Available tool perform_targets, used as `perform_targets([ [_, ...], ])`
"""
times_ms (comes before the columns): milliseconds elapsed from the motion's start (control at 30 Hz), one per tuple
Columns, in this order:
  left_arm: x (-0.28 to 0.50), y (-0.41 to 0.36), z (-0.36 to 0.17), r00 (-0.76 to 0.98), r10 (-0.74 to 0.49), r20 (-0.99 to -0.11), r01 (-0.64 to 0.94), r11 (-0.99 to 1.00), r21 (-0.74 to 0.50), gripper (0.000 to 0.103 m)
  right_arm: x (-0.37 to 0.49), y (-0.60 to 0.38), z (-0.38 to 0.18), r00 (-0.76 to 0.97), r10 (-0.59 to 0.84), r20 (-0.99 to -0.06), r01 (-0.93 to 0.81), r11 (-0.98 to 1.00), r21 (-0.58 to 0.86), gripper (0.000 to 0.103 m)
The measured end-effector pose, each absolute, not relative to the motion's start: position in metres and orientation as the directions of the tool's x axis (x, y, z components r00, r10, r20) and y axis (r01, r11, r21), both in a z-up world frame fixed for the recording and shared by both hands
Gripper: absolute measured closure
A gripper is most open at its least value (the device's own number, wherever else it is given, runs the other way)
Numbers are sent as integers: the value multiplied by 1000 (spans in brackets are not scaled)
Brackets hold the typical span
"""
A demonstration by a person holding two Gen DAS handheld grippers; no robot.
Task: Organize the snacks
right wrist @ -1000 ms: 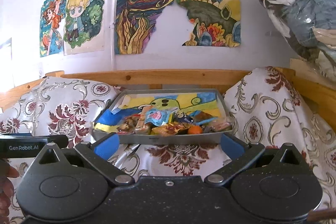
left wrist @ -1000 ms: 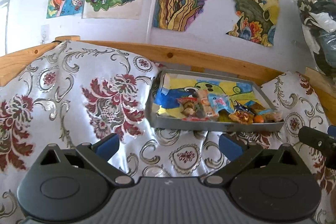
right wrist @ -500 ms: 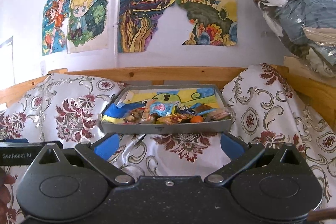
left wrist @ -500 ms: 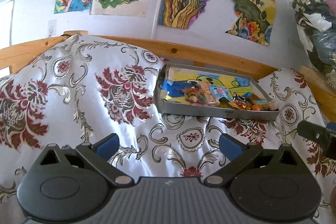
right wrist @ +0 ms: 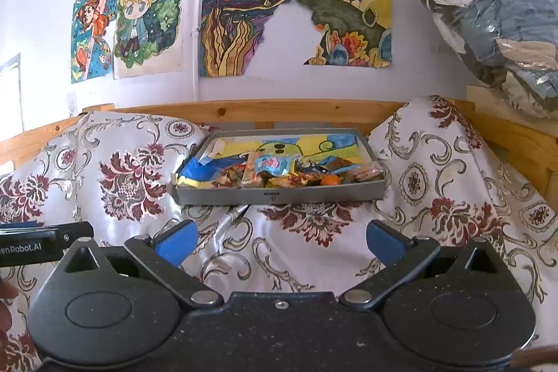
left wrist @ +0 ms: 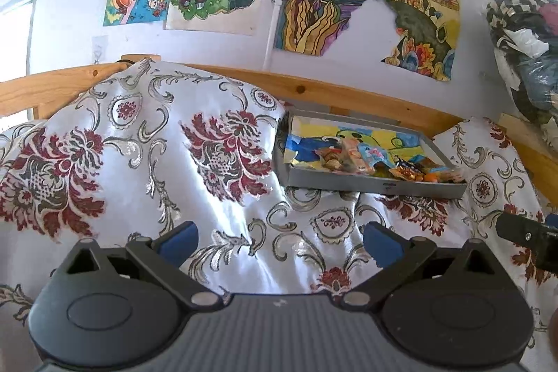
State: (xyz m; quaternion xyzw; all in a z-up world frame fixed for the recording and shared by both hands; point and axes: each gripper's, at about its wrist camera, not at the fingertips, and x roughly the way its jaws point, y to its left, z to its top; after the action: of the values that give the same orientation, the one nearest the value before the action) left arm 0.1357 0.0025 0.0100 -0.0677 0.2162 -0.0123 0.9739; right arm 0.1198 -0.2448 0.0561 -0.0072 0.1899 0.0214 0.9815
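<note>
Fingers on both the left gripper (left wrist: 279, 241) and right gripper (right wrist: 280, 241) stand wide apart, holding nothing, well short of the grey tray (right wrist: 279, 196). Crinkly foil snack packets (right wrist: 279, 175) crowd its front edge, so pinching one wrapper by its flat seam seems wisest. Its thin, boxy walls rest on slippery, rumpled satin bedding (right wrist: 314, 232), so a light touch should keep it from sliding.

trays (right wrist: 279, 196): 1 | orange balls (right wrist: 329, 180): 1 | hand-held grippers (right wrist: 279, 241): 2 (snack packets uncountable)

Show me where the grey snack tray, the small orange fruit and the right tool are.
grey snack tray (right wrist: 279, 196): right wrist view, on its front wall.
small orange fruit (right wrist: 330, 180): right wrist view, on its rounded top.
right tool (right wrist: 280, 241): right wrist view, midway between its blue fingertips, open.
</note>
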Motion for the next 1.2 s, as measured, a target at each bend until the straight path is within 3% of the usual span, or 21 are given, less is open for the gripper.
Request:
perform_targets([
  [1200, 115, -11, -31, 859, -35, -511, -11, 996, -86, 1, 89, -251, 12, 886, 15, -464, -20, 1000, -5, 1],
])
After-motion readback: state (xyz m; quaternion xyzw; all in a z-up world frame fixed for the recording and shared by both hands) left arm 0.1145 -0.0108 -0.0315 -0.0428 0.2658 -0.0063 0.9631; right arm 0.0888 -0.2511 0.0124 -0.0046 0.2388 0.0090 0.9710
